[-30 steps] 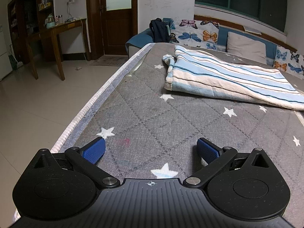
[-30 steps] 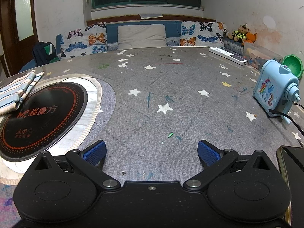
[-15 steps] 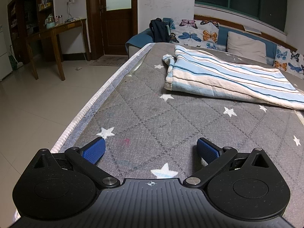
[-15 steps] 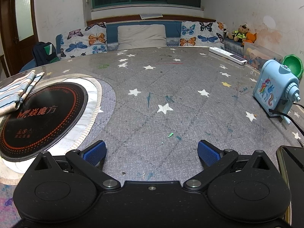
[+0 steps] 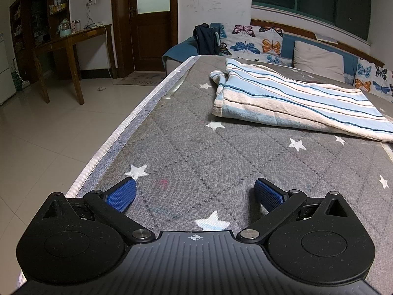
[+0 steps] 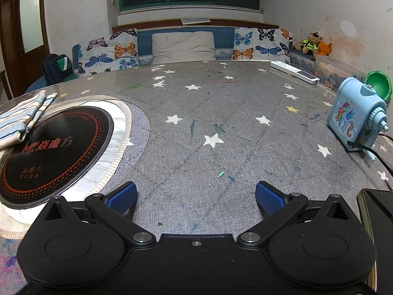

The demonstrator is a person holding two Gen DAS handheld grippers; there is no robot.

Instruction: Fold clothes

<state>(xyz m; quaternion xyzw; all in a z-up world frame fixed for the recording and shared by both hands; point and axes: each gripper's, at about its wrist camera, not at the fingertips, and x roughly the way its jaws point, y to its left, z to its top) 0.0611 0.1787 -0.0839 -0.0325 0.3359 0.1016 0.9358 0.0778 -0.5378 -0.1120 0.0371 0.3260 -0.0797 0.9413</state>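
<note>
- Left hand-held gripper [image 5: 194, 194]: jaws spread wide, nothing between the blue pads [image 5: 122, 195]; low over the grey star-print tabletop [image 5: 196, 152], near its left edge.
- Right hand-held gripper [image 6: 195, 196]: likewise released, empty, over bare tabletop.
- Striped garment [image 5: 289, 100]: lies folded flat on the tabletop, well ahead and right of the left gripper; in the right wrist view its end [image 6: 22, 120] overlaps the black round induction plate [image 6: 54, 152].
- Blue pencil sharpener [image 6: 356, 118] stands at the right edge.
</note>
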